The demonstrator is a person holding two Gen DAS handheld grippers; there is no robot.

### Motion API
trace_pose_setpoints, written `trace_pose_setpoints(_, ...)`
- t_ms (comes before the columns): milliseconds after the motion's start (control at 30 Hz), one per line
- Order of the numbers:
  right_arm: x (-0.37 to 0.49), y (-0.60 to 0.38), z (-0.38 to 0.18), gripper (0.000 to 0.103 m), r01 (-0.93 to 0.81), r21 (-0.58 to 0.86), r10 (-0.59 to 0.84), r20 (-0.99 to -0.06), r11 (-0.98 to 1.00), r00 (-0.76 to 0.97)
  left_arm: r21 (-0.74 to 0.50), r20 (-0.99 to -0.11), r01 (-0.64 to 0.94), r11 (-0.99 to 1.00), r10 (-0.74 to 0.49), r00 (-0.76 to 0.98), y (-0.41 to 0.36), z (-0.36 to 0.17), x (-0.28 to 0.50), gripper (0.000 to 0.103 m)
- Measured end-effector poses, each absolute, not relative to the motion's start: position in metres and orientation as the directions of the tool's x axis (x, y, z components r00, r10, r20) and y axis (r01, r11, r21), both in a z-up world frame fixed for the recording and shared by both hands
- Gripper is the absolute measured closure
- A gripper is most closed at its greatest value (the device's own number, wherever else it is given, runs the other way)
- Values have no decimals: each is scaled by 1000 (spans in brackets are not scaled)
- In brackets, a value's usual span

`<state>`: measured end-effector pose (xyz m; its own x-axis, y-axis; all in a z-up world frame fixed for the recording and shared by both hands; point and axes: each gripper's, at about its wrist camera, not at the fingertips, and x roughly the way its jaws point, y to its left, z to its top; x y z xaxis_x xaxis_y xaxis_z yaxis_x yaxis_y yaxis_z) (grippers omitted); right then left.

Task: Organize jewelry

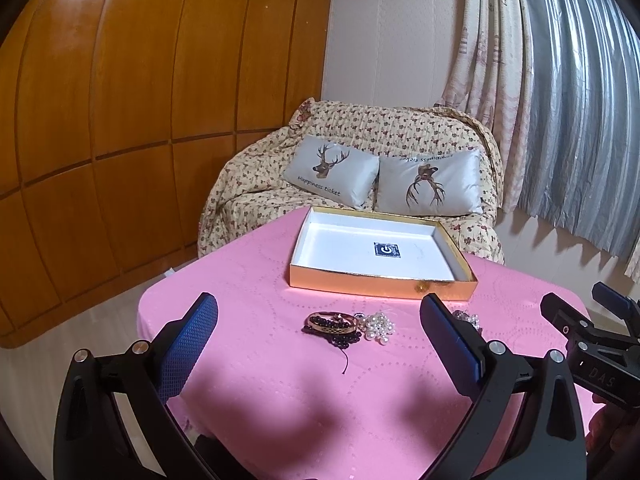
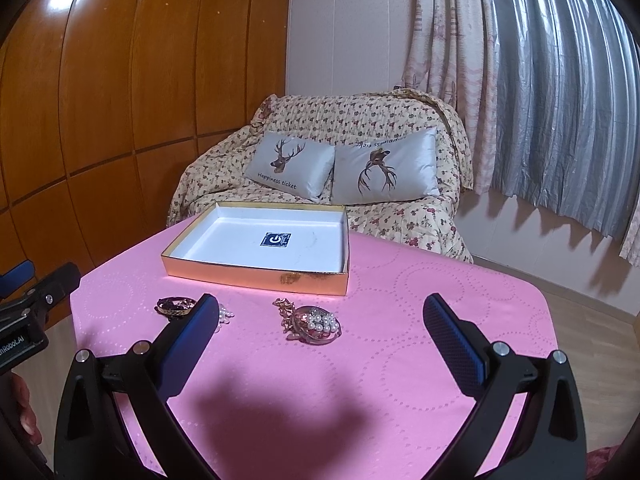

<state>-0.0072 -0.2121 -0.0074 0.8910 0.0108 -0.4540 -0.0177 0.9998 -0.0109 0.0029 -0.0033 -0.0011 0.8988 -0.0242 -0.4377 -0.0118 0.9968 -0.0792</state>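
A shallow gold box (image 1: 380, 282) with a white inside stands at the far side of the pink table; it also shows in the right wrist view (image 2: 256, 274). In front of it lie a gold bangle with dark beads (image 1: 332, 323), a white pearl cluster (image 1: 377, 326), and in the right wrist view a rose-gold chain (image 2: 285, 312) beside a pearl brooch (image 2: 319, 323). My left gripper (image 1: 318, 320) is open and empty above the bangle's near side. My right gripper (image 2: 318, 320) is open and empty, hovering short of the brooch.
The pink tablecloth (image 1: 260, 360) covers a small table with edges near on the left and right. Behind it stands a floral-covered sofa (image 1: 360, 136) with two deer cushions. Wood panelling is on the left, curtains (image 2: 540, 80) on the right.
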Motion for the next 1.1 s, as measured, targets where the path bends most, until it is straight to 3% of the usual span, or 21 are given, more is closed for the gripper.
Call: trace_pose_setpoints(1100, 0, -223, -21, 103, -6, 13, 12, -488, 1000, 873, -35, -479, 3, 999, -20, 877, -11, -18, 12, 5)
